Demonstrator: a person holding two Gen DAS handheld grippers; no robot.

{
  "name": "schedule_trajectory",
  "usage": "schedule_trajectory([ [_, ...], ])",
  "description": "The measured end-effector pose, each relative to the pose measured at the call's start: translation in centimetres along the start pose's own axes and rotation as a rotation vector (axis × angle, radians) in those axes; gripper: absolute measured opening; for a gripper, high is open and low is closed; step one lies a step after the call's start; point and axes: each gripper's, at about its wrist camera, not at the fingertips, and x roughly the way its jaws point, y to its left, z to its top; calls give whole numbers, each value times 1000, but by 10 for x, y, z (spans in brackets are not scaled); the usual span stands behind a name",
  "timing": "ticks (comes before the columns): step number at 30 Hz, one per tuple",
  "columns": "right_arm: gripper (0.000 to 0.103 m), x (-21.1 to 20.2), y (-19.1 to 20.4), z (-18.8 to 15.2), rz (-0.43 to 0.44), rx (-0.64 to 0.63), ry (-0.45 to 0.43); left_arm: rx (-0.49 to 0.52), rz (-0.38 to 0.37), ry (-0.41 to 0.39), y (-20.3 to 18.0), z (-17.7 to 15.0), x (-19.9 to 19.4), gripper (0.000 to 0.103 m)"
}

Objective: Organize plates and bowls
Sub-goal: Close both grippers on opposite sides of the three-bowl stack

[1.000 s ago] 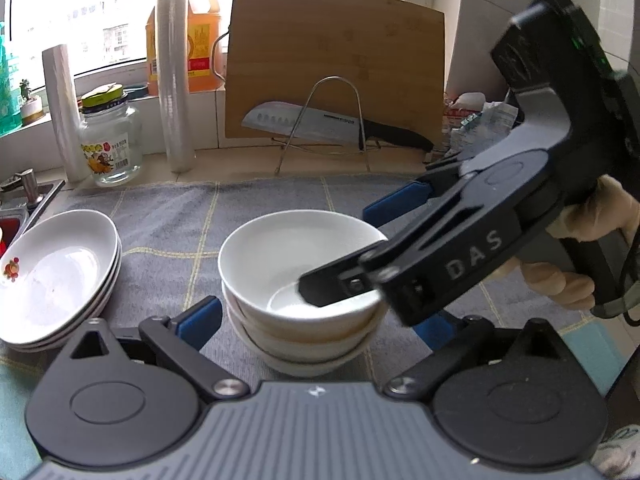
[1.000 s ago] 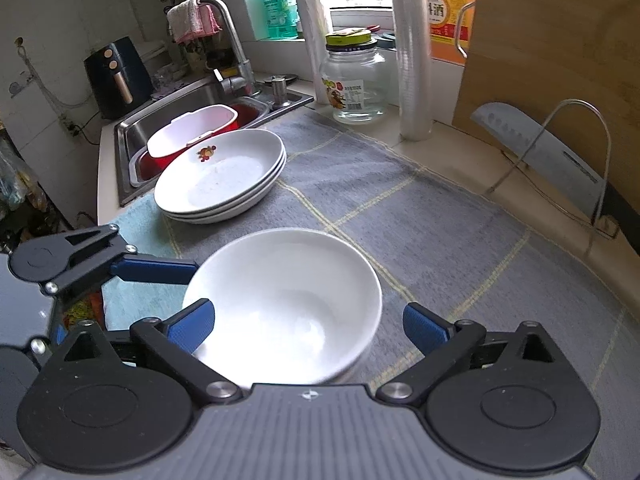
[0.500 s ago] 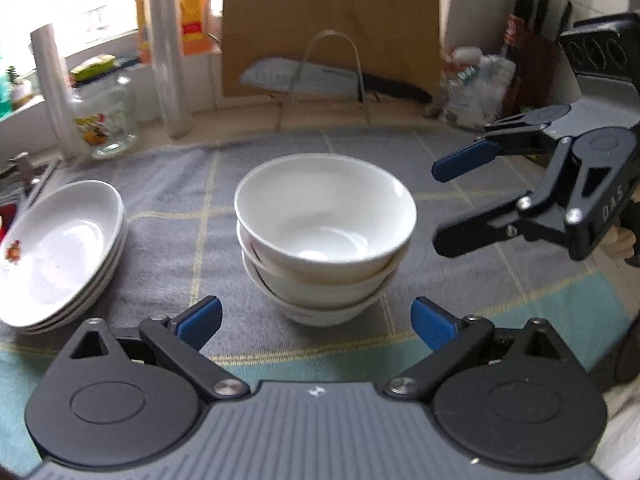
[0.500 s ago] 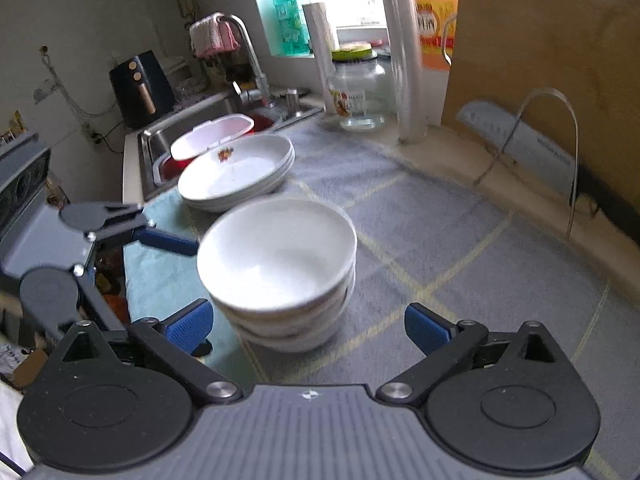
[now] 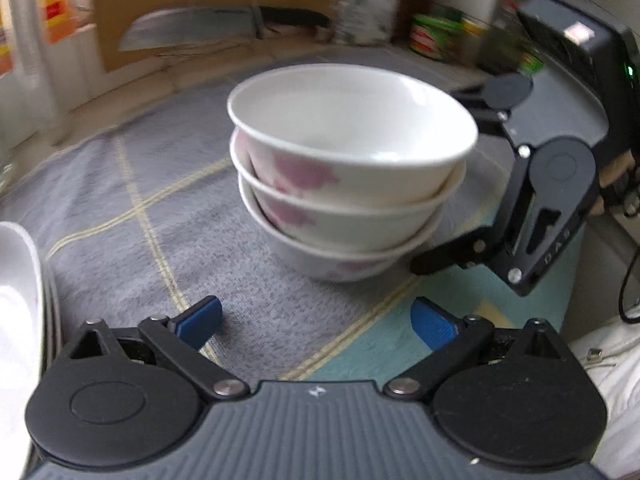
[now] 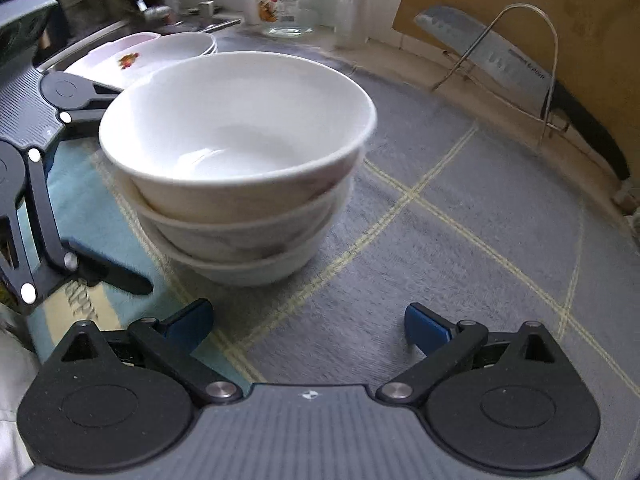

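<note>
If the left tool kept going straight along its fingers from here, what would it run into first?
Most likely the bowl stack. It stands on the mat ahead of the open left tool, slightly right of centre, with only bare mat between. The lowest bowl would probably be met first, though depth is uncertain.

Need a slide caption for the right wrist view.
Open right gripper facing three stacked bowls on a grey mat, plates behind.
</note>
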Motion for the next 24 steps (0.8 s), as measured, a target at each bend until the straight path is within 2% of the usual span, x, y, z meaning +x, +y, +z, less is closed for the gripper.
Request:
schedule_trajectory([
  [4,103,0,4,-2,-28,42,-20,95,-41,-3,1,0,3,102],
  [6,103,0,4,-3,-27,42,-30,165,-31,6,-4,-1,5,103],
  [15,103,-2,0,-10,3,-1,-89,185,-57,-47,2,3,12,103],
  [24,103,2,-5,1,70,-94,-79,226,-96,-65,8,9,20,103],
])
